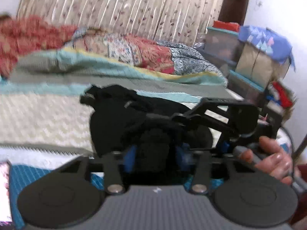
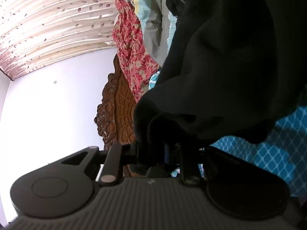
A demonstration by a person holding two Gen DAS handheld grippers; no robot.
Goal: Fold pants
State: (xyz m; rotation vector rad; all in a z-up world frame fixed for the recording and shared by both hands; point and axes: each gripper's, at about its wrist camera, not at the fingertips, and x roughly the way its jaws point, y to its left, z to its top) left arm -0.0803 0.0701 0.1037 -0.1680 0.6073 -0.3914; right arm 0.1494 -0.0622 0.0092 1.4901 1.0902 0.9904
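The black pants (image 1: 115, 126) lie bunched on the bed, with a fold lifted up off it. In the left wrist view my left gripper (image 1: 153, 153) has its blue-padded fingers (image 1: 130, 157) closed on the near part of the cloth. My right gripper (image 1: 167, 117) reaches in from the right, held by a hand (image 1: 274, 157), with its tips buried in the same bunch. In the right wrist view the pants (image 2: 220, 57) fill the upper right, and a thick roll of cloth sits pinched in my right gripper (image 2: 153, 149).
The bed has a blue lattice sheet (image 2: 278, 153) and a cream quilt (image 1: 38, 118). A teal blanket (image 1: 96, 63) and a red floral quilt (image 1: 149, 53) are piled behind. Stacked boxes (image 1: 255, 61) stand at the right, and a carved wooden headboard (image 2: 117, 111) is beyond.
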